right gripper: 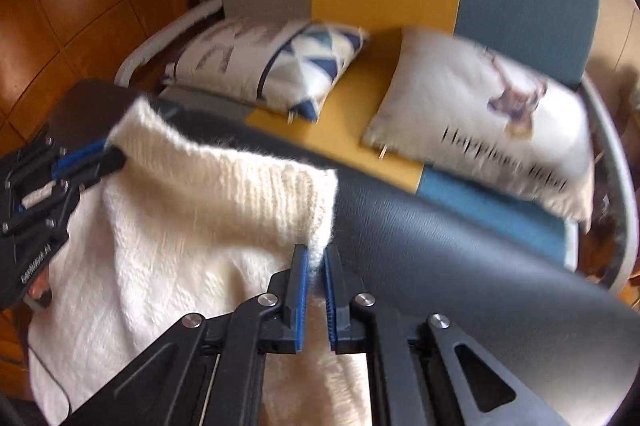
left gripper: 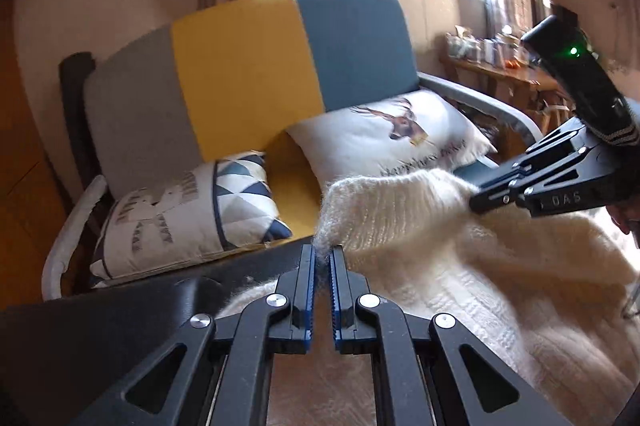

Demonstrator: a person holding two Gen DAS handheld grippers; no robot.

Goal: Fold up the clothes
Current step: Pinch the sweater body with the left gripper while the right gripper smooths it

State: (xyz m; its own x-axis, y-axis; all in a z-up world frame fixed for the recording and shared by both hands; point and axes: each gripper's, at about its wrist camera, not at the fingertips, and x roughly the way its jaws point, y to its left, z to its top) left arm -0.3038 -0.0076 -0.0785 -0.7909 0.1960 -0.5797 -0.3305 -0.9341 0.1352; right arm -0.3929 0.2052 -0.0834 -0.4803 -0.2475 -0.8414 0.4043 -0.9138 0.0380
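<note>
while both tongs have their jaws pinched nearly closed on the same ribbed edge of the cream knit sweater [left gripper: 400,201], the garment hangs as a raised band between them and the rest of it lies spread over the dark bench [right gripper: 460,238] below. the left tongs [left gripper: 322,254] grip one fuzzy corner of that ribbed hem or cuff edge, with wool fibres showing between the blue pads, and in the right wrist view they appear at the left side [right gripper: 114,153], clamped on the far end of the band. the right tongs [right gripper: 316,254] hold the other corner the same way, a tuft of wool squeezed in the narrow gap; from the left wrist view they reach in from the right [left gripper: 478,199]. holding the two corners apart like this keeps the edge taut and straight, which is probably meant to let the lifted part be carried over the body of the sweater as one even fold rather than bunching. the bulk of the knit lies on the bench so it acts as the anchor for the fold. behind the bench stands a sofa [left gripper: 248,65] in grey, yellow and blue panels with a triangle-print cushion [left gripper: 188,214] and a deer-print cushion [left gripper: 392,133] on it, well apart from the work. judging by the spread-out body, the folding looks to be at an early step.
</note>
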